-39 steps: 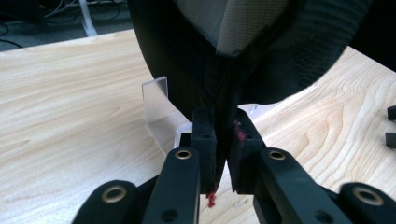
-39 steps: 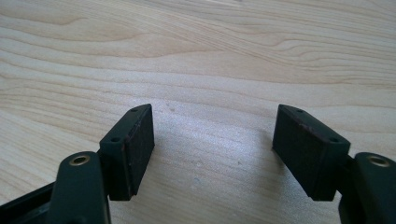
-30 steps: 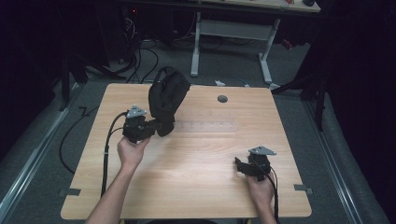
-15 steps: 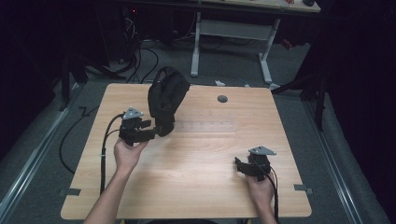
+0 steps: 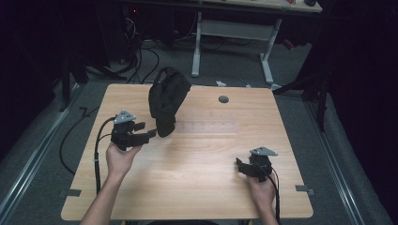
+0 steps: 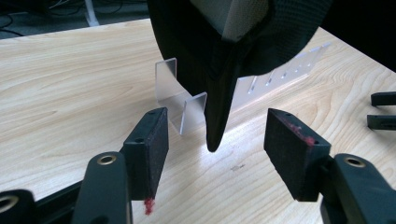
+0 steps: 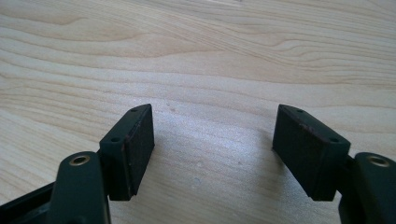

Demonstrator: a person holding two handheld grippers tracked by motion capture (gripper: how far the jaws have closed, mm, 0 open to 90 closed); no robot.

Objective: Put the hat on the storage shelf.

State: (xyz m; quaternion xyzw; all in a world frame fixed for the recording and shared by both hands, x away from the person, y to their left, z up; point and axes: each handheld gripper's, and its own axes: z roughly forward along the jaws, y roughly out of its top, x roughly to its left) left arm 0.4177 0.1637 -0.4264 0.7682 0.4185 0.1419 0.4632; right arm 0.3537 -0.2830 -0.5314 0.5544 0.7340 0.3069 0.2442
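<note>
At the near edge of the light wooden table (image 5: 187, 187), the right gripper (image 5: 240, 167) rests low in the person's right hand, jaws spread wide over bare wood, grasping nothing. Farther in and to the left, the left gripper (image 5: 151, 134) sits in the left hand with its jaws having just been opening; the pads (image 6: 149, 149) now stand apart and clear of the fabric. Between and just beyond them hangs the lower tip of the black fabric cap (image 6: 219, 93), which stands propped on a clear acrylic slotted rack (image 6: 187, 100) near the table's middle-left. In the high view the cap (image 5: 166, 98) leans upright, tall and narrow, above the rack.

Judged risks:
- The cap appears balanced on a narrow support. A sideways brush from the left pads during withdrawal could tip it off the rack.
- The cap's tip still lies between the jaws. Pulling back at an angle could snag the fabric and drag cap and rack together.
- The rack is light and transparent, so it is easily nudged unnoticed.
</note>
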